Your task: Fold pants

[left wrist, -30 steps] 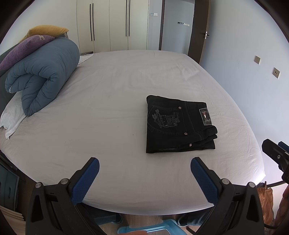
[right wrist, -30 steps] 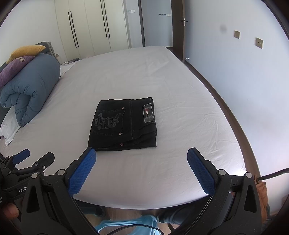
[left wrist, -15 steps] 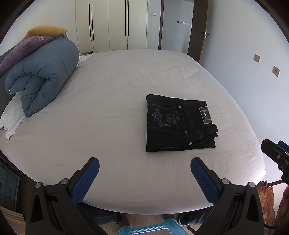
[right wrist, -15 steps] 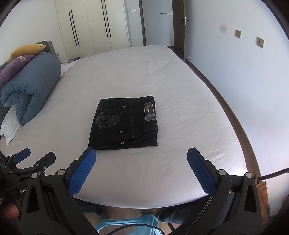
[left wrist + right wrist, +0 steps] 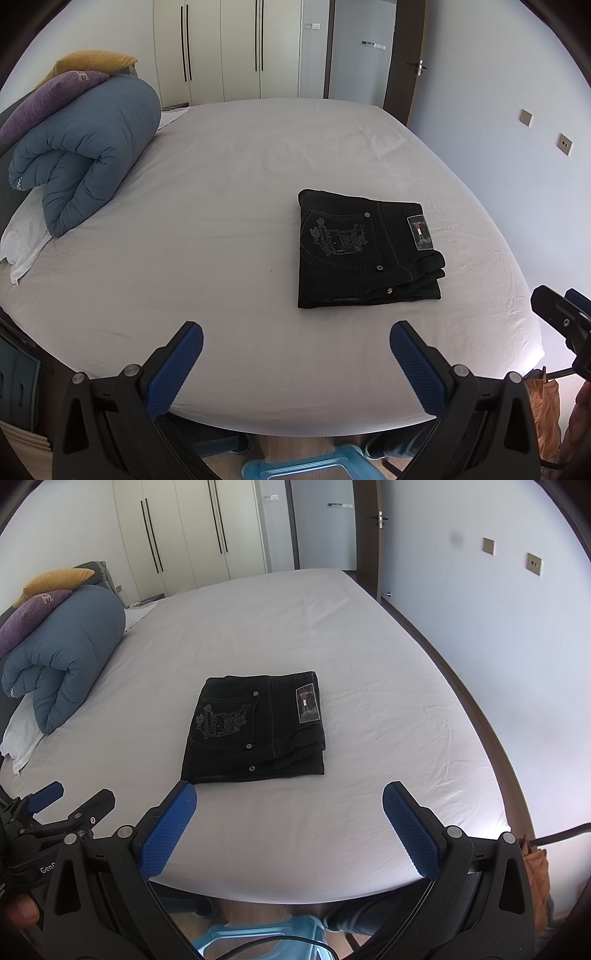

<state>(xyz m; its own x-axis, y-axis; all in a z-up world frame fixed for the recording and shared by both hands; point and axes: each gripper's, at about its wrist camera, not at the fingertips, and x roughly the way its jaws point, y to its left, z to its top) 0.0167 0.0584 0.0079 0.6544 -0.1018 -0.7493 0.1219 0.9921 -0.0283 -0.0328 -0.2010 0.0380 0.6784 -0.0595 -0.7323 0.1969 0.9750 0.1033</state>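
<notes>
Pants (image 5: 365, 254) lie folded in a compact black stack on the bed (image 5: 229, 206), ahead and right of the left tool (image 5: 295, 343), just ahead of the right tool (image 5: 290, 801); both tools are spread wide, holding nothing. Farther left, a rolled blue duvet (image 5: 85, 155) (pillows on top).

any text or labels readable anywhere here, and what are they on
"GenP", cut off by what stands in front: white print on the left gripper body, seen in the right wrist view.
Embroidered crest on the back pocket of the folded black pants: has letters, perhaps "D", but too stylised to read.
Patch at the pants' waistband: a small red and white mark, print too small to read.
Purple pillow: pale marking, too blurred.
</notes>
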